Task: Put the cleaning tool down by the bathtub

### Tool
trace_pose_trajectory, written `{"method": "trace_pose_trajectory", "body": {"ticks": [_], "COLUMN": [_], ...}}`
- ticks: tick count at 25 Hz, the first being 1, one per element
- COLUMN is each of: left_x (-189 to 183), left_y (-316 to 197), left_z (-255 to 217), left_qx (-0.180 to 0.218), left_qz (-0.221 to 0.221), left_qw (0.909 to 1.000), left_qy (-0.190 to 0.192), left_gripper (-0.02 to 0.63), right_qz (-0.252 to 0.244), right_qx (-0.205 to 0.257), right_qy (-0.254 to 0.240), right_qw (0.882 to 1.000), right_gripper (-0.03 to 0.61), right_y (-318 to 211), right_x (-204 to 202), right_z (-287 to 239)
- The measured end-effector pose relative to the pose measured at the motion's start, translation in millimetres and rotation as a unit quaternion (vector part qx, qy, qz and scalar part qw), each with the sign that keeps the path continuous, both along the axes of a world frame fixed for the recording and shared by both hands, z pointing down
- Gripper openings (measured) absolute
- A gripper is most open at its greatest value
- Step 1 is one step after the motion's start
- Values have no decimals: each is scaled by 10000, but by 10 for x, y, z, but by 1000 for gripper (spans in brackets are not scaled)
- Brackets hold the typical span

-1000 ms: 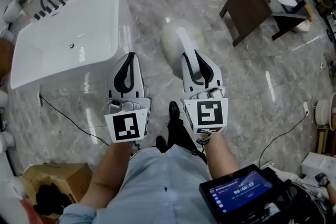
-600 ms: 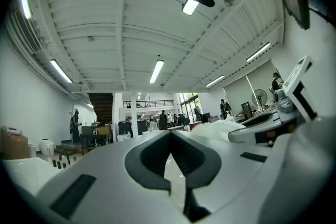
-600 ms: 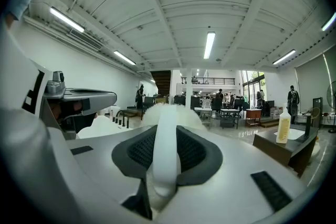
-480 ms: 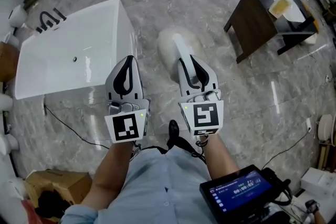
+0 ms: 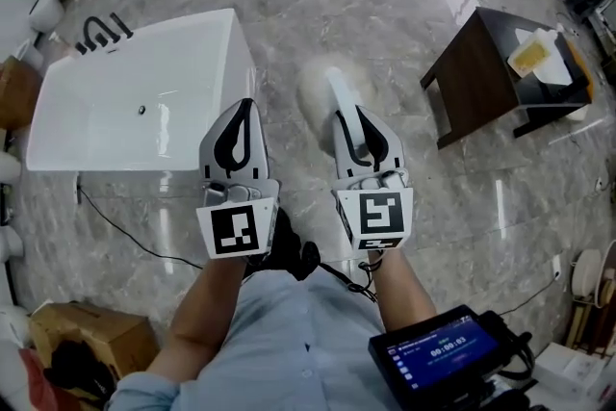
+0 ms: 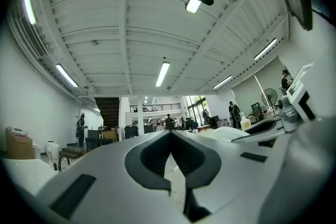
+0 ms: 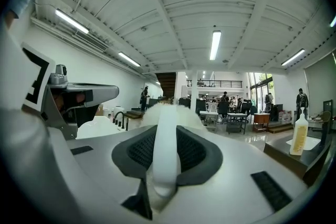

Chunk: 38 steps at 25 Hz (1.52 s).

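The cleaning tool is a white brush with a long handle (image 5: pixel 343 106) and a fluffy pale head (image 5: pixel 316 84). My right gripper (image 5: pixel 360 115) is shut on the handle and holds the head out over the marble floor, right of the white bathtub (image 5: pixel 135 106). In the right gripper view the handle (image 7: pixel 166 147) runs between the dark pads, with the fluffy head (image 7: pixel 169 108) beyond them. My left gripper (image 5: pixel 242 107) hovers by the tub's near right corner. Its tips (image 6: pixel 170 136) meet, shut, with nothing between them.
A black faucet (image 5: pixel 100 32) stands at the tub's far left end. A dark wooden table (image 5: pixel 476 72) with a yellow-white bottle (image 5: pixel 537 53) stands at the right. A cardboard box (image 5: pixel 82 337) and a black cable (image 5: pixel 125 228) lie at the lower left. A tablet (image 5: pixel 443 359) hangs at the person's waist.
The person has shifted, so the tub and the table have slid right and slightly down in the head view. Both grippers keep their pose, and the right one still holds the tool.
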<state>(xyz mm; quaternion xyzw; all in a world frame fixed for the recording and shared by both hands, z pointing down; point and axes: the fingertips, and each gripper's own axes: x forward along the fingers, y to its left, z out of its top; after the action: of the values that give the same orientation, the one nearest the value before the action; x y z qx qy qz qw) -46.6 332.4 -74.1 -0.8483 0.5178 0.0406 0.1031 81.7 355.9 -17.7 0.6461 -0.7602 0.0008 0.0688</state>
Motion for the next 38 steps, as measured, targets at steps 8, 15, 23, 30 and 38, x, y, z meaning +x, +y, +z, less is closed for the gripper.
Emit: {"method": "trace_pose_trajectory", "body": {"ticks": [8, 15, 23, 30, 38], "left_x": [10, 84, 194, 126, 295], "left_y": [-662, -1545, -2311, -2718, -3450], "left_z": [266, 492, 463, 271, 443], "left_qx": [-210, -287, -173, -79, -142], "left_qz": [-192, -240, -221, -275, -441], "left_qw": [9996, 9991, 9989, 9995, 9980], "left_qy": [-12, -186, -381, -139, -422], "left_gripper": [15, 15, 15, 15, 15], "right_qz": [-101, -97, -60, -168, -338], "right_qx": [-236, -303, -363, -145, -212], "right_qy": [19, -105, -164, -65, -95], "right_qw": [9997, 9994, 9992, 9997, 9992], "right_gripper": [104, 104, 104, 104, 104], "right_y": [-646, -1496, -2249, -2748, -3530], "right_x": [85, 186, 315, 203, 406], "right_z": [294, 517, 545, 265, 344]}}
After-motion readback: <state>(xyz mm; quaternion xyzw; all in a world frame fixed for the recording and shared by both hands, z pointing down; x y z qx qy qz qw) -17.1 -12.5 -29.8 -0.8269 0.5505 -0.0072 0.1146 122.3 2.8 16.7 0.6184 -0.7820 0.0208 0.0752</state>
